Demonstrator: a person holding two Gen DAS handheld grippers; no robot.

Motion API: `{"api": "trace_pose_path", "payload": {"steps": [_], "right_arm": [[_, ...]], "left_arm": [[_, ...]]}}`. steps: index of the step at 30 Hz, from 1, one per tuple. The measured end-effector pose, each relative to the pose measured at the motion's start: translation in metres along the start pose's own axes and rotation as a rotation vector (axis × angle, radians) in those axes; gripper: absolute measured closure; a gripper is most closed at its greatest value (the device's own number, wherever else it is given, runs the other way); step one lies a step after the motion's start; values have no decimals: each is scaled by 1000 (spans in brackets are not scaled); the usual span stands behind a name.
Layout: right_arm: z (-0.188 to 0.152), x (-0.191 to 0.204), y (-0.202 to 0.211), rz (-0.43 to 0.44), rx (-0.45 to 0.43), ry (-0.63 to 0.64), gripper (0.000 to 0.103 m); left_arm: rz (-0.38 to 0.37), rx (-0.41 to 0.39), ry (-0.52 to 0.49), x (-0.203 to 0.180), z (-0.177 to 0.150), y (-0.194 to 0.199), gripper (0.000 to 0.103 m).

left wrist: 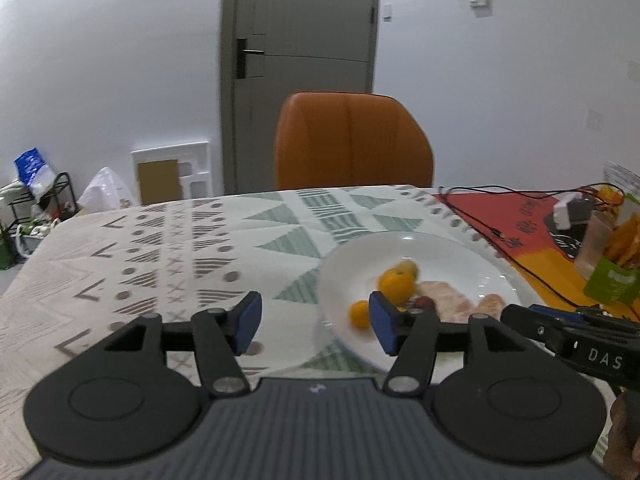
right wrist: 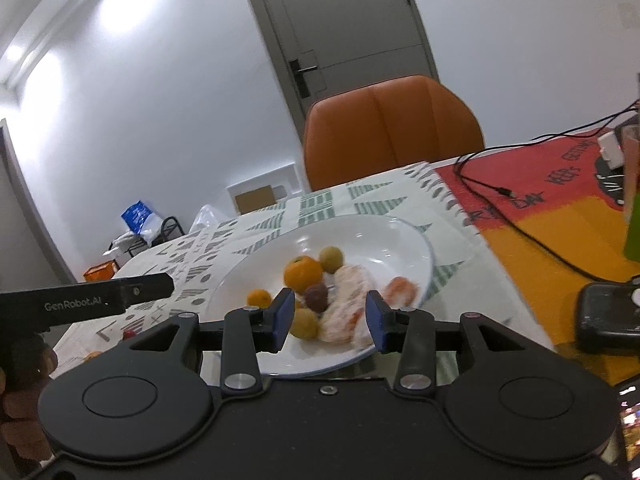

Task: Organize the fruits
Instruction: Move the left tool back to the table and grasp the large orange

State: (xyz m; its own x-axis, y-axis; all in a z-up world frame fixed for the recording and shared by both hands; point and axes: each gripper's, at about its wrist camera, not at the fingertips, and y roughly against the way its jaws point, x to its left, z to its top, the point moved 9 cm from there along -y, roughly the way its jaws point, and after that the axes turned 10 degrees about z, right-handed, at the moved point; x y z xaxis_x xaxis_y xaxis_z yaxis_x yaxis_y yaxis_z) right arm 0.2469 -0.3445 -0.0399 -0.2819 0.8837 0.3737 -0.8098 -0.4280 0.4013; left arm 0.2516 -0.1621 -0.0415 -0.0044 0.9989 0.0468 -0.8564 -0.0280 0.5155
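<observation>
Both pairs of blue-padded fingers are spread wide and hold nothing. The right gripper [right wrist: 327, 322] hangs low over the near edge of the round white plate [right wrist: 408, 236]. Between its pads [right wrist: 282, 314] sit a small yellow-green fruit [right wrist: 305, 323] and a pale fruit in a white foam net [right wrist: 346, 312]. Just past them are a dark purple fruit [right wrist: 317, 296], a big orange [right wrist: 303, 273], a tiny orange [right wrist: 259, 298], another green-yellow fruit [right wrist: 331, 259] and a pinkish fruit [right wrist: 400, 290]. They look a bit blurry.

The left gripper [left wrist: 316, 322] is off to the left side of the same plate [left wrist: 460, 256]. Its right pad sits in front of the big orange [left wrist: 397, 286], and its left pad is over the patterned white and green tablecloth [left wrist: 160, 240]. A second small orange [left wrist: 359, 314] lies just beside that right pad.

Most of the fruit looks to be on the plate already. I think the job now is to pick one fruit and move it. To do it well, go down slowly, put one pad on each side of just one fruit, and squeeze softly so it does not squash or roll. Keep the two grippers apart so they do not bump. Black wires [right wrist: 520, 216] lie to the right, so stay clear of them.
</observation>
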Motion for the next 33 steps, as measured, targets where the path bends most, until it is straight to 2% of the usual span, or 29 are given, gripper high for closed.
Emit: {"api": "trace_pose_path", "payload": {"steps": [4, 10, 13, 18, 27, 29, 33], "right_arm": [[-1, 15, -7, 13, 9, 20, 58], [-5, 37, -17, 46, 31, 37, 57], [-7, 49, -21, 64, 39, 53, 52], [-11, 67, -29, 87, 56, 77, 51], [-18, 96, -39, 115, 84, 117, 42], [-20, 104, -40, 124, 92, 132, 35], [-22, 115, -46, 135, 105, 144, 29]], "left_arm": [[40, -6, 35, 28, -1, 3, 35], [99, 11, 80, 66, -9, 7, 35], [130, 16, 110, 84, -12, 9, 34], [166, 25, 144, 111, -18, 14, 34], [173, 37, 174, 133, -31, 20, 34], [169, 45, 187, 138, -35, 20, 34], [156, 66, 206, 144, -44, 17, 34]]}}
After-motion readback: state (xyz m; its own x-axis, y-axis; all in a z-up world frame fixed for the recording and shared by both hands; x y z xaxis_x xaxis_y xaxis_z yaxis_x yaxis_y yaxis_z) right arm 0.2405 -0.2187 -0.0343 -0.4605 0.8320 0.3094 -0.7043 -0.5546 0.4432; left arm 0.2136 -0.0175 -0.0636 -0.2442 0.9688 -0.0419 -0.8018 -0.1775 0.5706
